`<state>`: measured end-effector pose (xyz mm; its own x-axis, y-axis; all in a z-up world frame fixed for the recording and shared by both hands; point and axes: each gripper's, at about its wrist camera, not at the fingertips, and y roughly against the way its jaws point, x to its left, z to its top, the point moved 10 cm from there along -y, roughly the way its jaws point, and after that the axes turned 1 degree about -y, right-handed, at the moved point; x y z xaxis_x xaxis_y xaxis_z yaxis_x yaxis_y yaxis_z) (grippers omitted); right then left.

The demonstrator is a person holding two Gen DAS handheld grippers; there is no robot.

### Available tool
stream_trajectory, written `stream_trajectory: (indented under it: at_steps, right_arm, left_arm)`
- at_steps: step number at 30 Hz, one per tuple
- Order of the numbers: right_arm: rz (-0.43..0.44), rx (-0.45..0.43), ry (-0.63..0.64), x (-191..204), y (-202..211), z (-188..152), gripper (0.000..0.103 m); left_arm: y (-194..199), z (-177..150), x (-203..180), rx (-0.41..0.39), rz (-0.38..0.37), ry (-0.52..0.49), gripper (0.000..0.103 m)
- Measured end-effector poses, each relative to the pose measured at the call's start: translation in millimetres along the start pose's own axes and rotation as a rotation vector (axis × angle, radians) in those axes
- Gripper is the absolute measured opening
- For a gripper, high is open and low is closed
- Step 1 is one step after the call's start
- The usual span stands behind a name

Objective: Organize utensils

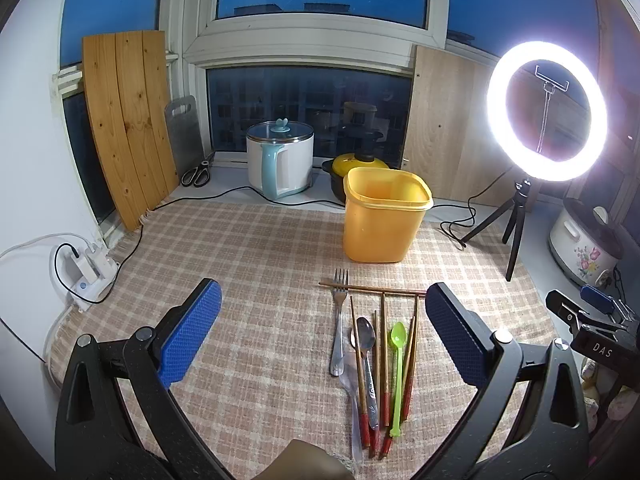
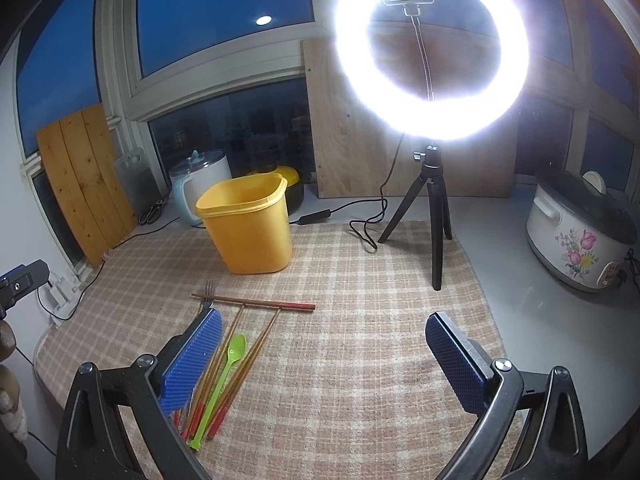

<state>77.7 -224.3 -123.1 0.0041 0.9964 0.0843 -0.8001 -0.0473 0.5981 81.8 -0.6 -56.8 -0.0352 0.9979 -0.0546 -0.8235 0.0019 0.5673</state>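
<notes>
A fork (image 1: pixel 339 312), metal spoon (image 1: pixel 366 344), green spoon (image 1: pixel 398 364) and red-tipped chopsticks (image 1: pixel 384 360) lie on a checked mat (image 1: pixel 260 260), near an upright yellow bin (image 1: pixel 382 216). Left gripper (image 1: pixel 323 332) and right gripper (image 2: pixel 324 356) hover wide open, empty. "DAS" is printed on the right gripper's body.

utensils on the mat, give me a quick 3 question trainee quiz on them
1. True or false: the yellow bin already holds a utensil.
2. Which lies crosswise over the other utensils? A) green spoon B) one chopstick C) fork
3. Fill in: both the left gripper and the right gripper are ____.

Key
1. False, as far as its inside shows in the right wrist view.
2. B; it lies across the top, over the fork's neck.
3. Open, holding nothing.
</notes>
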Motion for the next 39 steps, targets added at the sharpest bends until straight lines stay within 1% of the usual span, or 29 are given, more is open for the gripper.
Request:
stream_trajectory:
  at_steps: [6, 7, 8, 9, 13, 14, 16, 17, 18, 20, 22, 24, 26, 29, 30, 31, 32, 33, 35, 36, 37, 38, 39]
  right_arm:
    - [-0.017, -0.003, 0.005, -3, -4, 2, 0.103]
    - [-0.02, -0.002, 0.008, -3, -6, 2, 0.103]
    - [-0.021, 0.001, 0.009, -3, -7, 2, 0.103]
    - [-0.018, 0.006, 0.013, -3, -9, 2, 0.102]
    - [-0.013, 0.029, 0.038, -2, -17, 0, 0.102]
    - [-0.007, 0.038, 0.049, -1, -21, 0, 0.102]
    - [-0.007, 0.042, 0.073, 0, -26, -1, 0.102]
    - [-0.009, 0.045, 0.089, 0, -29, -2, 0.102]
    - [-0.003, 0.047, 0.104, 1, -32, -2, 0.102]
    - [0.012, 0.048, 0.134, 3, -39, -2, 0.102]
    - [0.033, 0.044, 0.17, 6, -46, -2, 0.1]
    - [0.067, 0.034, 0.225, 12, -52, -1, 0.096]
    - [0.095, 0.04, 0.283, 19, -61, -2, 0.096]
    - [0.158, 0.082, 0.36, 30, -75, -5, 0.094]
    - [0.176, 0.091, 0.381, 34, -79, -5, 0.091]
    - [0.189, 0.107, 0.405, 38, -84, -6, 0.087]
    - [0.2, 0.131, 0.433, 40, -90, -8, 0.084]
    - [0.216, 0.157, 0.462, 44, -97, -10, 0.08]
    - [0.253, 0.195, 0.515, 52, -108, -15, 0.077]
    - [0.26, 0.214, 0.546, 55, -115, -18, 0.075]
    - [0.265, 0.232, 0.572, 57, -122, -20, 0.071]
    - [0.281, 0.257, 0.597, 61, -130, -23, 0.068]
    - [0.299, 0.281, 0.603, 64, -136, -27, 0.062]
  left_arm:
    - [0, 1, -1, -0.01, -0.008, 0.013, 0.103]
    - [-6, -16, -7, -0.007, -0.005, 0.013, 0.103]
    - [-10, -12, -3, -0.006, -0.002, 0.015, 0.103]
    - [-20, -19, -1, -0.004, 0.002, 0.02, 0.103]
    - [-27, -13, 7, -0.004, 0.005, 0.045, 0.103]
    - [-30, -4, 4, -0.072, -0.072, 0.165, 0.103]
    - [-34, -10, 9, -0.051, -0.072, 0.199, 0.103]
    - [-37, -16, 11, -0.017, -0.059, 0.201, 0.103]
    - [-39, -24, 12, 0.029, -0.046, 0.208, 0.103]
    - [-43, -32, 14, 0.059, -0.032, 0.189, 0.103]
    - [-49, -42, 17, 0.088, -0.002, 0.166, 0.103]
    - [-56, -44, 20, 0.048, 0.013, 0.131, 0.103]
    - [-62, -44, 20, 0.022, -0.004, 0.128, 0.103]
    - [-67, -51, 16, 0.025, -0.043, 0.149, 0.103]
    - [-68, -53, 13, 0.031, -0.053, 0.151, 0.103]
    - [-69, -56, 10, 0.04, -0.061, 0.148, 0.102]
    - [-70, -58, 6, 0.055, -0.073, 0.146, 0.101]
    - [-72, -61, 0, 0.068, -0.09, 0.139, 0.096]
    - [-77, -67, -8, 0.099, -0.123, 0.133, 0.086]
    - [-80, -70, -12, 0.119, -0.14, 0.137, 0.076]
    - [-83, -73, -16, 0.138, -0.165, 0.144, 0.068]
    - [-86, -75, -20, 0.154, -0.192, 0.152, 0.065]
    - [-87, -77, -23, 0.169, -0.21, 0.159, 0.059]
